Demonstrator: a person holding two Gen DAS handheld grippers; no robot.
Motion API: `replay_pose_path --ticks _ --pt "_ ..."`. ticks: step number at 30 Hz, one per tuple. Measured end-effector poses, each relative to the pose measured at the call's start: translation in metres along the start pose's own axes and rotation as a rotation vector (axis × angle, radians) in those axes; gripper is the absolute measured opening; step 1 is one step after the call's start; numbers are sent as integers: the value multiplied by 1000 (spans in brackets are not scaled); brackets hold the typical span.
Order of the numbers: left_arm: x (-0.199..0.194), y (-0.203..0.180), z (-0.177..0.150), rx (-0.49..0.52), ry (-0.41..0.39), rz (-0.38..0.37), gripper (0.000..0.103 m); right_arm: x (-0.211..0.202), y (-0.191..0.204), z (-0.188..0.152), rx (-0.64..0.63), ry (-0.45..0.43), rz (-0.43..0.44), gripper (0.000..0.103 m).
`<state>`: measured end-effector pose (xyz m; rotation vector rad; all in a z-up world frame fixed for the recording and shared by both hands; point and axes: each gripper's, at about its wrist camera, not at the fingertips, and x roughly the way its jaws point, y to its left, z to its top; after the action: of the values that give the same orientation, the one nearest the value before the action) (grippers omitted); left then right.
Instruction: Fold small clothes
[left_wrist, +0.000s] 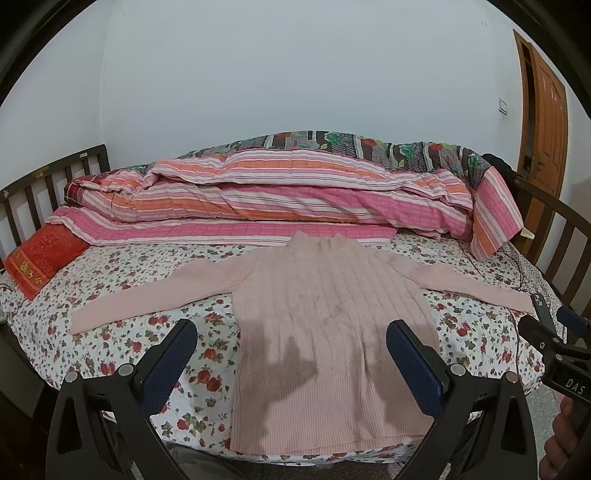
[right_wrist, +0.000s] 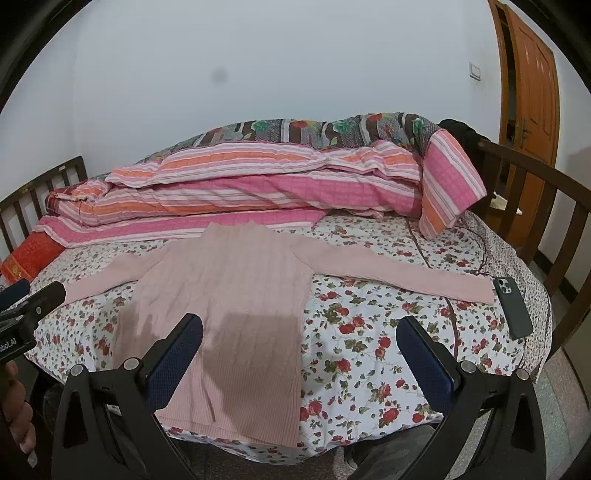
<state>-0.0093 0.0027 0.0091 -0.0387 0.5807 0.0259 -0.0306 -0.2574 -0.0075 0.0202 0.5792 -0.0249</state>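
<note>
A pink ribbed sweater (left_wrist: 325, 314) lies flat at the near edge of the bed (right_wrist: 369, 332), sleeves spread wide, faint stains (possibly shadows) mid-chest. Left gripper (left_wrist: 291, 354) and right gripper (right_wrist: 299, 350) hover, jaws spread, empty. Best start: pinch a sleeve cuff cleanly, fold inward.

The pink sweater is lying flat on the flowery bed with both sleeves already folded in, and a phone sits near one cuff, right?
Not quite. The pink sweater does lie flat on the flowery bed, and the phone sits near one cuff, but both sleeves are spread straight out, not folded in. The right wrist view shows it.
</note>
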Motion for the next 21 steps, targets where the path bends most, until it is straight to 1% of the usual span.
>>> replay_pose_path --ticks 21 --pt "-6 1 2 -5 -7 0 103 -2 4 2 -1 -3 6 103"
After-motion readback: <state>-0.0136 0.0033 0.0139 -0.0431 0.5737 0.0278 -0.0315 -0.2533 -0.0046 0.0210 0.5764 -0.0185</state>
